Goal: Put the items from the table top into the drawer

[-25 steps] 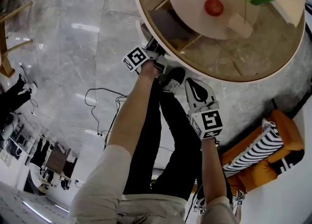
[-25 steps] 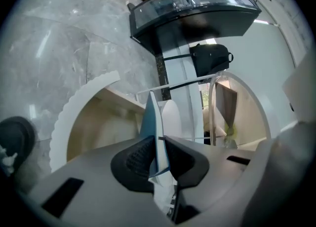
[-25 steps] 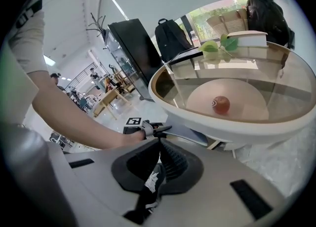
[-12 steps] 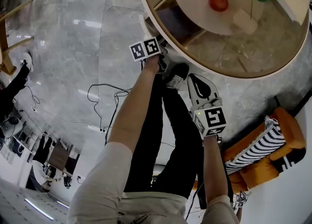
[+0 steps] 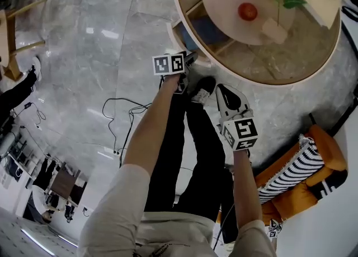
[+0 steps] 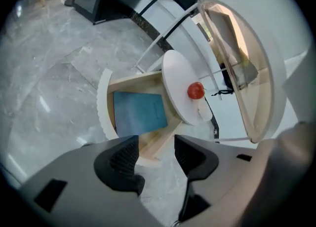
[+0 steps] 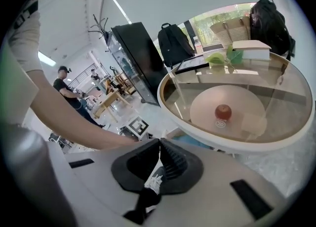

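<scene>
Head view shows a round counter (image 5: pixel 313 63) with a glass top inside a pale wooden rim, standing on glossy grey veined stone floor (image 5: pixel 84 55). Straight ahead of the left claw (image 5: pixel 189 58), a wooden drawer (image 6: pixel 133 79) with a curved white front stands pulled out, and a flat blue book (image 6: pixel 139 112) with a matt cover lies inside it. Farther ahead and to the right of that claw, a smooth red apple (image 6: pixel 196 91) sits on a round white disc (image 6: pixel 175 80) beside a pale block. The left claw's ribbed black pads have just been opening and now stand wide apart, with nothing between them and touching nothing. The right claw (image 7: pixel 159 144) is closed, its ridged pads meeting tip to tip on nothing; the apple is well ahead of it, seen through the glass. The left forearm stretches forward with the claw angled down toward the drawer. The right forearm reaches less far, its claw short of the counter's rim and tilted down.
</scene>
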Demonstrator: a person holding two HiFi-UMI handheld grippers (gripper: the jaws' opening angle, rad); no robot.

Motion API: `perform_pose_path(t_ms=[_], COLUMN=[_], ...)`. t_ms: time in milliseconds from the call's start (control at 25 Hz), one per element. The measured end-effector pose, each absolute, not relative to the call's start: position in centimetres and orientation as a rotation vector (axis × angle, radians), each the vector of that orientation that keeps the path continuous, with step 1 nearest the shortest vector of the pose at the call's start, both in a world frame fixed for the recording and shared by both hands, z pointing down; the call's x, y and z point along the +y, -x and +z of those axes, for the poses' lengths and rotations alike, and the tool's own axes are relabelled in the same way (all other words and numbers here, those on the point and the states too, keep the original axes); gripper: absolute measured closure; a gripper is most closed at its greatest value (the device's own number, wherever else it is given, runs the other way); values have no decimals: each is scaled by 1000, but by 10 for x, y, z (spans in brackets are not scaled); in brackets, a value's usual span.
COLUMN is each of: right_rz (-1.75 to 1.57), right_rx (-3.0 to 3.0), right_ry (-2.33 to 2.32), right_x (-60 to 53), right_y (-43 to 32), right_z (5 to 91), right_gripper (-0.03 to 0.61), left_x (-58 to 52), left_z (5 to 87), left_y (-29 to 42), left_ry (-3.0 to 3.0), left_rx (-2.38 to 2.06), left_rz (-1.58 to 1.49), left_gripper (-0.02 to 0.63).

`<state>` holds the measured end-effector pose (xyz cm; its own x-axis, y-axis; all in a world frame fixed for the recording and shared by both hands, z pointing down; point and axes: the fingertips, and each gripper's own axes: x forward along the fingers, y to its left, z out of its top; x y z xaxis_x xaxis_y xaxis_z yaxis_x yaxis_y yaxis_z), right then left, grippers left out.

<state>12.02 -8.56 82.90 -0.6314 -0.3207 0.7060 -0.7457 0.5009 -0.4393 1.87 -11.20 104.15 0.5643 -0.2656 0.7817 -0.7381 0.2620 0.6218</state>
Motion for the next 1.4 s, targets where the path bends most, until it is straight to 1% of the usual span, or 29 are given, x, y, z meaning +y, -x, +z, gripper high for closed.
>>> perform_pose_path(t_ms=[160, 320, 520, 760, 920, 1200, 1400], right_rz=[1014, 1002, 974, 951, 951, 945, 836], right_rx=[-2160, -2143, -2172, -2200, -2217, -2207, -2206], right_ry=[-871, -886, -930, -1011, -1055, -1182, -1173], right_x=[-77, -66, -66, -48, -28, 42, 90], right_y=[-124, -121, -114, -121, -125, -120, -86], right_z=[809, 769, 701, 602, 546, 477, 453], right_gripper=[545, 545, 545, 545, 544, 545, 545], left_x=[-112, -105, -91, -49, -27, 43, 98], left_z=[982, 909, 799, 652, 573, 487, 465], left_y=[-13, -9, -3, -5, 0, 4, 19], left_ry=[-1452, -1597, -1704, -1860, -1861, -1972, -2033], left_rx=[-971, -966, -977, -1006, -1062, -1055, -1032], left_rz=[508, 571, 525, 557, 421, 444, 578], left_gripper=[391, 391, 391, 392, 393, 393, 400])
